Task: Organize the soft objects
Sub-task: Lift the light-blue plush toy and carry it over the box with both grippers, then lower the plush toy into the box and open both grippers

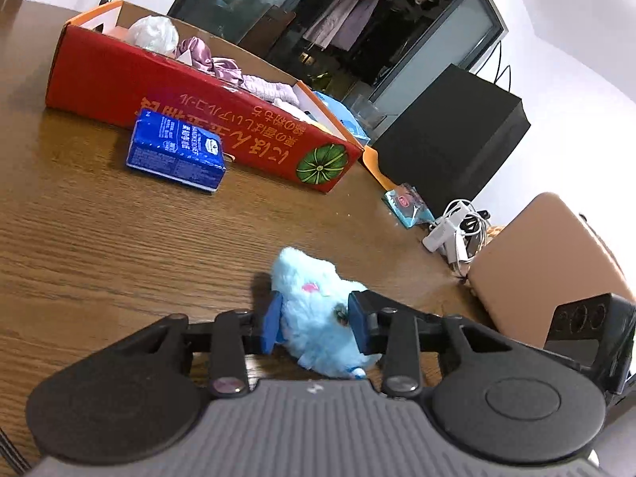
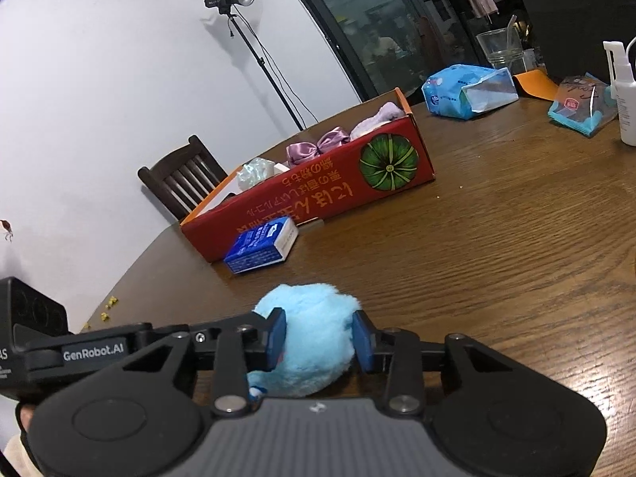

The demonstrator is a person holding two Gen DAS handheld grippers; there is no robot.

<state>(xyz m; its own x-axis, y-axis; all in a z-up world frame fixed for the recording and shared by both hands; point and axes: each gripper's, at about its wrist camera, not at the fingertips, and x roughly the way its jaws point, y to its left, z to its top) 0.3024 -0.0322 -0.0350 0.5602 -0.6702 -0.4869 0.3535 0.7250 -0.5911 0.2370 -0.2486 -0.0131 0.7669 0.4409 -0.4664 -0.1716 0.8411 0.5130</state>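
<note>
A fluffy light-blue plush toy (image 1: pixel 314 298) lies on the wooden table (image 1: pixel 119 238), gripped from both sides. My left gripper (image 1: pixel 316 324) is shut on it, blue pads pressing into its fur. My right gripper (image 2: pixel 320 338) is shut on the same plush toy (image 2: pixel 314 330) from the other end. A red cardboard box (image 1: pixel 206 119) stands farther back, holding a purple satin bow (image 1: pixel 206 57), a clear plastic bag (image 1: pixel 155 33) and pale lilac cloth (image 1: pixel 270 89). The box also shows in the right wrist view (image 2: pixel 318 202).
A blue tissue pack (image 1: pixel 177 151) lies against the box front. A blue plastic package (image 2: pixel 465 91), a small snack bag (image 2: pixel 580 107), a white spray bottle (image 2: pixel 624 91) and a glass (image 2: pixel 501 49) stand at the far edge. White cables (image 1: pixel 457 230) and a tan chair back (image 1: pixel 548 262) are at the right.
</note>
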